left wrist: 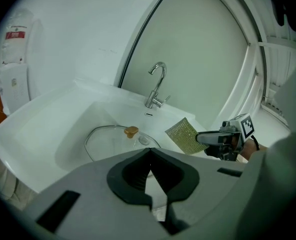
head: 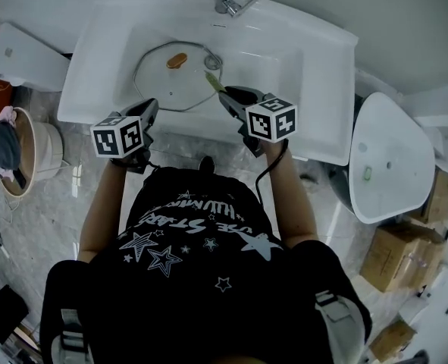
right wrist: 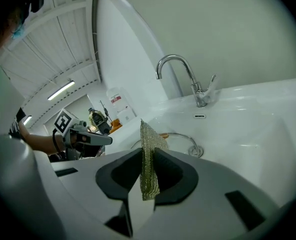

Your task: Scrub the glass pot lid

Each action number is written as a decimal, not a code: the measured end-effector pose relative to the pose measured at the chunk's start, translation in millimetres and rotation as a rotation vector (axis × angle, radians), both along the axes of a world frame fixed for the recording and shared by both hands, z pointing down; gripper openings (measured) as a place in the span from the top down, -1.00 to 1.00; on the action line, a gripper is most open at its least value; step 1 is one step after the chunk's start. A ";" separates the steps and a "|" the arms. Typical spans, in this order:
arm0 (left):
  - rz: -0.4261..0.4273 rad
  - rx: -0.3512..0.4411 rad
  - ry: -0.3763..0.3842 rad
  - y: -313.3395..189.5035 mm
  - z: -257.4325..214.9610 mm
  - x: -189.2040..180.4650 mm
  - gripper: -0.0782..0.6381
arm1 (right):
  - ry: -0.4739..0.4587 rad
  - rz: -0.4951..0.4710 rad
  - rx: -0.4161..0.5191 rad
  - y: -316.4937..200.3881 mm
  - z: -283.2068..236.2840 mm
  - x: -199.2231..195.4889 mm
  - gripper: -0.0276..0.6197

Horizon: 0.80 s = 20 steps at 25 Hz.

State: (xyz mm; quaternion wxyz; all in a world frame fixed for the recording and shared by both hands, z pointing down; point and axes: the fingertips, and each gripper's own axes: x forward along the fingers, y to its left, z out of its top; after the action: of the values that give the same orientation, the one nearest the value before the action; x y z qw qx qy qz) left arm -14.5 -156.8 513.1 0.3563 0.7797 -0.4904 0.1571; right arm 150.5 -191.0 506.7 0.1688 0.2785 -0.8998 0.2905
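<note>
Two tools show in the head view. The left tool [head: 151, 106] hangs over the near edge of the sink [head: 95, 59], at about 7 o'clock from the glass pot lid [head: 159, 82], and does not touch it. The lid lies flat in the sink with its brown knob [head: 177, 60] on top. The right tool [head: 225, 95] holds a scrub pad [head: 213, 81] by the lid's edge at 4 o'clock; I cannot tell if the pad touches the glass. In the left gripper view, the left tool's jaws are together with nothing in them. The lid [left wrist: 105, 140] sits ahead at 11 o'clock, below the tap [left wrist: 157, 86]. In the right gripper view, the right tool is clamped on the pad [right wrist: 146, 134], which stands up thin between the jaws. I think the lid is hard, a bit heavy, easy to break and maybe slippery. The knob looks like the best place to hold it, so it does not slide about. The pad looks soft and light and will likely bend, so a gentle push should do.
</note>
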 end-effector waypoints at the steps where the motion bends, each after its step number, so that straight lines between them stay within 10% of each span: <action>1: 0.005 0.004 0.003 -3.0 -0.7 2.3 0.76 | -0.001 0.013 -0.001 -1.8 1.0 3.5 0.69; 20: 0.057 0.017 0.062 22.2 -7.8 -15.2 0.76 | 0.028 0.123 -0.003 29.8 -4.7 -5.7 0.69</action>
State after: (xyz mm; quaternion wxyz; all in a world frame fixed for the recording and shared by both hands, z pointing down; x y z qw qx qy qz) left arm -29.8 -134.6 505.3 0.3600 0.8009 -0.4578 0.1389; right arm 144.8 -161.2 502.0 0.1634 0.3371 -0.8781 0.2976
